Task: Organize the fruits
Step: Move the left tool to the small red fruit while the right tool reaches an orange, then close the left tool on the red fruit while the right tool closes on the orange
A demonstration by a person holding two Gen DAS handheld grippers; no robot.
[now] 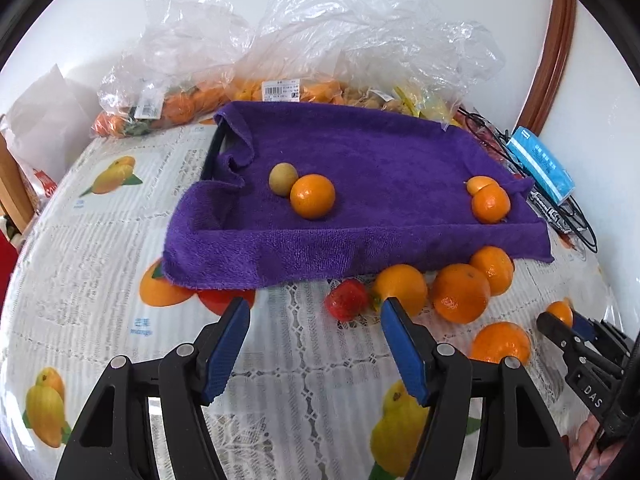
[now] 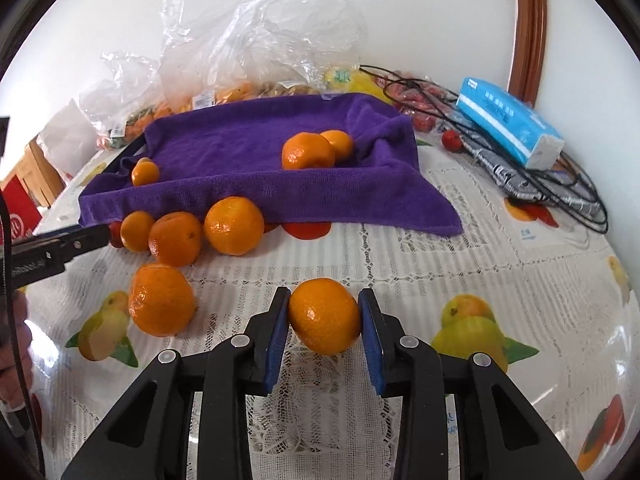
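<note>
Clamping a mandarin point(image 2: 324, 316) between its blue pads, the right gripper point(image 2: 324, 320) has its jaws drawn in against the fruit's two sides, low over the fruit-print tablecloth point(image 2: 440, 264). At ten o'clock from that mandarin lies another loose mandarin point(image 2: 161, 299) on the cloth, and further out towards eleven o'clock three more point(image 2: 234, 225) sit in a row against the front edge of the purple towel point(image 2: 248, 136), with a red strawberry point(image 1: 347, 299) beside them. That makes five mandarins on the table, counting the clamped one.

On the towel, which is draped over a dark tray point(image 1: 212, 152), there are four fruits: a mandarin point(image 1: 312, 196) touching a yellow-green round fruit point(image 1: 283, 179) near the middle, and at three o'clock a mandarin point(image 1: 491, 203) touching a smaller orange fruit point(image 1: 480, 184).

The left gripper point(image 1: 314, 336) has its jaws apart with nothing between them, above bare tablecloth at six o'clock from the towel.

Behind the towel, at twelve o'clock, stand clear plastic bags point(image 1: 328, 40) of fruit. At two o'clock lie a blue tissue pack point(image 2: 508, 124) and black cables point(image 2: 572, 200).
</note>
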